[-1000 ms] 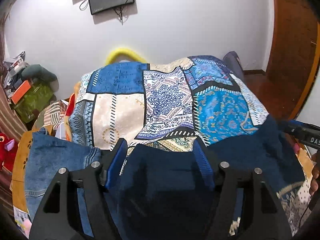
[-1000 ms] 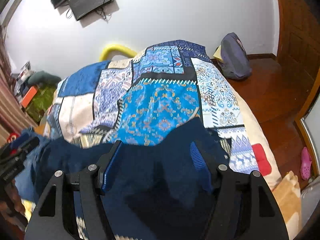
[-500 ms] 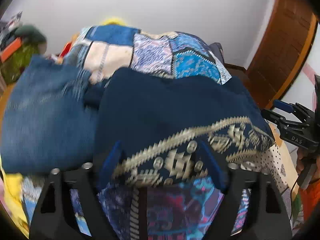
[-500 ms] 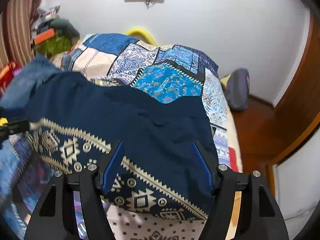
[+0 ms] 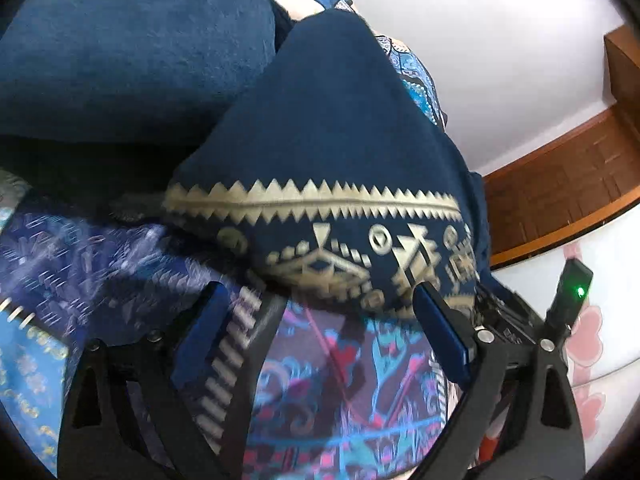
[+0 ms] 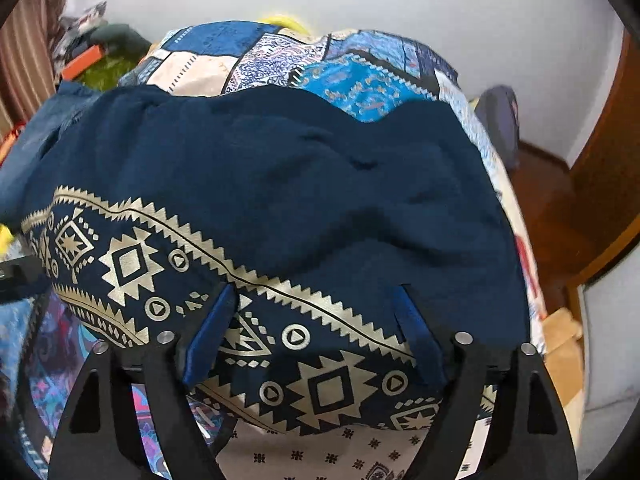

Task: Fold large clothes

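Note:
A navy garment (image 6: 280,168) with a gold geometric border lies spread on the patchwork bedspread (image 6: 360,84). My right gripper (image 6: 316,320) hovers over its border band, jaws opening, the cloth lying flat between the fingers without being pinched. In the left wrist view the same garment (image 5: 328,128) ends just beyond my left gripper (image 5: 320,312). Its jaws are opening too, with only bedspread (image 5: 340,380) between them. The right finger (image 5: 440,328) sits at the hem's edge.
Blue jeans (image 5: 120,48) lie beside the garment on its far left. A grey bag (image 6: 500,120) rests on the wooden floor (image 6: 552,200) right of the bed. Clutter (image 6: 92,64) is piled at the far left by the wall. The other gripper's body (image 5: 572,288) shows at right.
Both grippers sank toward the bed and their jaws widened, letting go of the navy cloth. The garment now lies flat with its gold border near the fingers. The left view has rolled.

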